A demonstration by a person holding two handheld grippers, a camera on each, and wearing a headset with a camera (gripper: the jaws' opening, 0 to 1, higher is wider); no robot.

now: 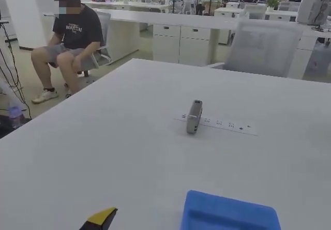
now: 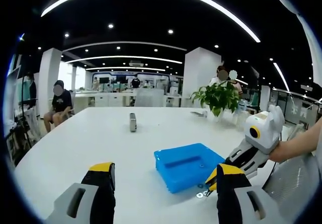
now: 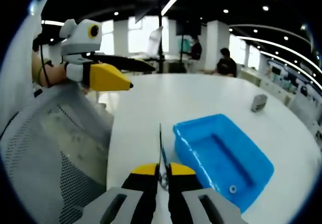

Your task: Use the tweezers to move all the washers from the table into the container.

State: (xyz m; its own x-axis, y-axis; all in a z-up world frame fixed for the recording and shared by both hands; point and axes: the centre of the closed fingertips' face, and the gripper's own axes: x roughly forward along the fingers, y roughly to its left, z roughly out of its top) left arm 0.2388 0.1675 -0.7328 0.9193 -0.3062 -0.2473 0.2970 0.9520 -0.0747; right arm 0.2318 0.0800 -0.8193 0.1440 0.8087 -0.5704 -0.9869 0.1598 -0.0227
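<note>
Washers (thin, light, likely slippery) lie near the desk's edge beside the container; one sits inside. Right gripper clamps tweezers; left gripper holds its jaws apart. Pinch each rim.

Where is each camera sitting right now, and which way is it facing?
Head view: on the headset, looking forward and down over the table at the blue container; a gripper's yellow tip shows.
Left gripper view: on the left gripper, jaws open, facing the container; the right gripper shows at right.
Right gripper view: on the right gripper, jaws shut on the tweezers, facing the container.
Shared: the container, in all three.
</note>
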